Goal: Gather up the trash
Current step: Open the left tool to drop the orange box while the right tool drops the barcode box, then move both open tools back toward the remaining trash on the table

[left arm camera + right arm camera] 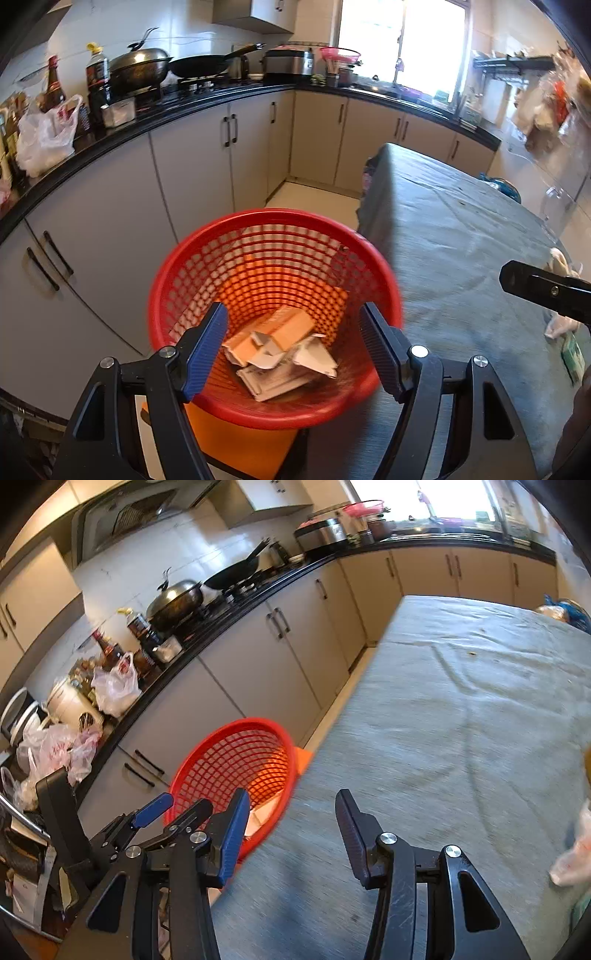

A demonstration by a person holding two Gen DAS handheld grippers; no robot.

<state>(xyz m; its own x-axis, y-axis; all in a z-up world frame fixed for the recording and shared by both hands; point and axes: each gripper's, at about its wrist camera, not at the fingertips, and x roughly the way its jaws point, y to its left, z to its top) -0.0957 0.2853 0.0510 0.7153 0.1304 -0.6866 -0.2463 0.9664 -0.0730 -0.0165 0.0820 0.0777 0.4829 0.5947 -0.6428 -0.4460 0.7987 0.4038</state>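
**Red mesh basket holds torn cardboard**

Red plastic lattice forms the round wastebasket [273, 258], which sits just ahead of the left tongs [293, 347]. At its bottom lie crumpled, torn cardboard scraps [280, 347], tan and white. Both tongs gape with nothing between them; the right tongs [291, 834] hang over the grey cloth-covered worktop [461, 720], the basket to their left.

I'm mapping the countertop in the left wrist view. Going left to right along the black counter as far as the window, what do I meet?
White plastic bag → dark sauce bottle with yellow cap → lidded wok → black frying pan → rice cooker → pink colander.
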